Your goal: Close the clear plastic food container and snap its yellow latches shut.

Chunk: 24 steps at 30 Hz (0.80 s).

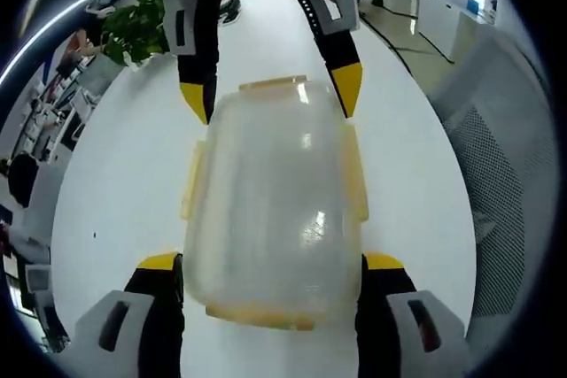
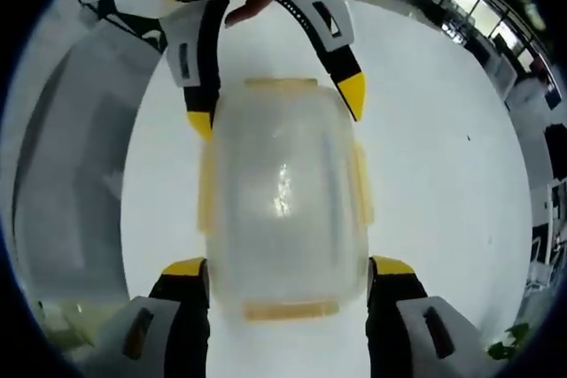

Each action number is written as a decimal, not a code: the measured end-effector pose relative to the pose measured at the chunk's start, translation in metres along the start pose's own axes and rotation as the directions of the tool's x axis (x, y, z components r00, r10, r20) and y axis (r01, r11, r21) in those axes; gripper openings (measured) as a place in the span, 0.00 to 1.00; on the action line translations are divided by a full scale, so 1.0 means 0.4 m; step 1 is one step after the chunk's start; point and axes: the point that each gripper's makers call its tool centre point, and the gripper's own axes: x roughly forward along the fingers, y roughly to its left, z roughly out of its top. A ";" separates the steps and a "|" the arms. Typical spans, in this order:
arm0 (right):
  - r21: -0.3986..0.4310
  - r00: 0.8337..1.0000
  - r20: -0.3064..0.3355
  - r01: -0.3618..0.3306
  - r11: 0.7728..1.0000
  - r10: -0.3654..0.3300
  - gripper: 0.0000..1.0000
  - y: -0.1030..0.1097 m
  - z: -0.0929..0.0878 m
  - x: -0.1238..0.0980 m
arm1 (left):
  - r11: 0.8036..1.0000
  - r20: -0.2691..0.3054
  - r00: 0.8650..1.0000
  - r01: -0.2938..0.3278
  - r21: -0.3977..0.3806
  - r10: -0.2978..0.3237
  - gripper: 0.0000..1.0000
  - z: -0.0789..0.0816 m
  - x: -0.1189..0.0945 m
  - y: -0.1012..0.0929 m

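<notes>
Left hand-held gripper (image 1: 270,263): jaws spread wide, one yellow-tipped jaw on each side of the near end of the clear plastic food container (image 1: 275,201). Contact between tips and container walls cannot be confirmed. In the right gripper view the same unit (image 2: 279,104) enters from the top, straddling the container's far end.

Right hand-held gripper (image 2: 288,267): jaws likewise parted, flanking the near end of the container (image 2: 283,205); whether they press on it cannot be told. In the left gripper view it (image 1: 270,99) reaches in from the top, its tips at the far corners.

Support surface: a white desk (image 1: 115,183) carries the container. A grey mesh office chair (image 1: 505,174) stands beside the desk, and a green leafy plant (image 1: 133,28) sits near its far edge.

Container: positioned between both grippers, lid on top, long axis running from one gripper to the other.

Latches: yellow latches (image 2: 361,185) line all four sides. The side latches appear to flare slightly outward; their locked state cannot be determined.
</notes>
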 end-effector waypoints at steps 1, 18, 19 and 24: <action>0.000 1.000 0.001 0.000 1.000 0.000 0.72 0.001 0.005 0.002 | 1.000 0.000 1.000 0.000 -0.001 0.000 0.80 -0.005 -0.003 -0.001; -0.023 1.000 0.013 -0.005 1.000 0.005 0.72 0.014 0.116 0.033 | 1.000 -0.031 0.999 -0.014 -0.018 0.013 0.80 -0.105 -0.056 -0.009; -0.024 1.000 0.012 -0.005 1.000 0.005 0.72 0.015 0.122 0.034 | 1.000 -0.033 0.999 -0.014 -0.018 0.014 0.80 -0.109 -0.057 -0.008; -0.027 1.000 0.005 -0.006 1.000 0.006 0.72 0.012 0.139 0.042 | 1.000 -0.044 0.999 -0.018 -0.023 0.017 0.80 -0.127 -0.064 -0.005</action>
